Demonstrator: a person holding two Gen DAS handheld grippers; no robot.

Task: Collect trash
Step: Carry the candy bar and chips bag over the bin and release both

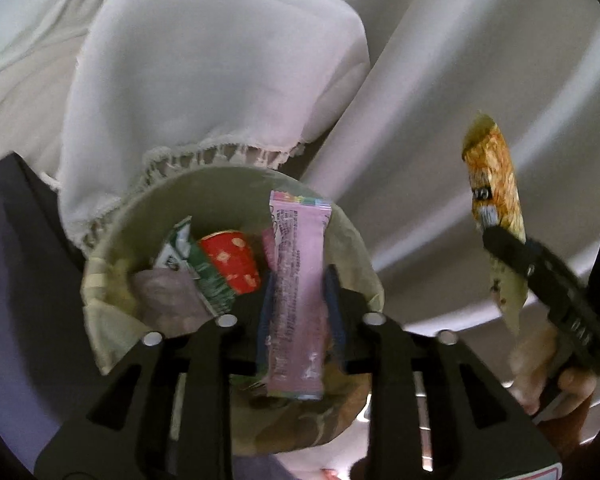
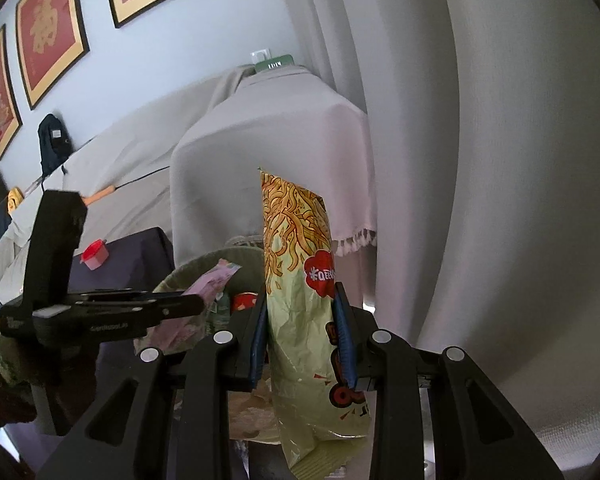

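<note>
So the left gripper (image 1: 298,300) is seen pointed down over the trash bin (image 1: 112,240), a pale green lined bucket. A pink wrapper (image 1: 296,280) sits upright between its blue pads (image 1: 336,304). A thin gap is visible on both sides of the wrapper, so the jaws look loosened rather than clamped, and no firm pinch on it can be made out. Whether the wrapper is touched by either pad can't be told for sure.

Inside the bin, at about 9 o'clock from the pink wrapper, a red cup with pale dots (image 1: 232,264) is seen, and further out at 9 o'clock a green and white packet (image 1: 192,268) is leaning on the bin's wall. A greyish crumpled bit (image 1: 168,300) lies at about 7 o'clock from the green packet.

The right gripper (image 2: 304,332) is clenched on a noodle snack bag (image 2: 296,264), held upright, with both pads pressed into its sides. In the left view that bag (image 1: 496,200) is seen at 3 o'clock from the bin, well apart from it and outside the rim.

Behind the bin, at 12 o'clock, a white cloth-draped piece of furniture (image 1: 204,80) with a fringed hem is seen, and pale curtains (image 2: 480,160) hang to its right.
</note>
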